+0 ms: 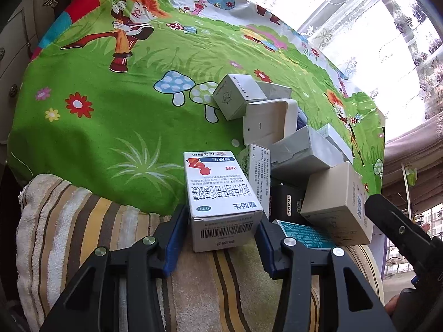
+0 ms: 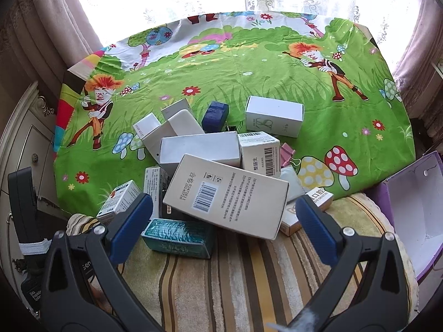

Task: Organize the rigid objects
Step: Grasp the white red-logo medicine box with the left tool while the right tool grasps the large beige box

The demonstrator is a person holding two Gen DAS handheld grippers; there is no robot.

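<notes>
My left gripper [image 1: 224,232] pinches the white cardboard medicine box with blue print and a barcode end [image 1: 221,193]; both blue pads press its side faces. The box sits at the seam where the striped beige-brown towel [image 1: 83,221] meets the green cartoon-print cloth [image 1: 110,110]. No earlier view to compare, so I record only the grip.

My right gripper [image 2: 224,213] is spread wide with nothing between the pads. It hovers over the large flat beige carton with barcode and black text [image 2: 229,196].

Obstructions: the pile crowds the medicine box on its right side. A narrow white box with fine print [image 1: 259,171] touches it. A black box marked DORMI [image 1: 285,203] lies just beyond. A teal foil-faced box [image 2: 180,238] rests on the towel between my two grippers.

Open room: the cloth left of the medicine box is bare, from the towel's edge up to the printed mushrooms. An open purple box with white lining [image 2: 415,207] stands at the towel's right edge, well apart from the pile.

Count in the right wrist view: one teal box, one dark blue cube [image 2: 214,116], one pink binder clip [image 2: 288,152], one white box standing apart [image 2: 274,116]. White boxes in the heap overlap; cannot count them exactly.
</notes>
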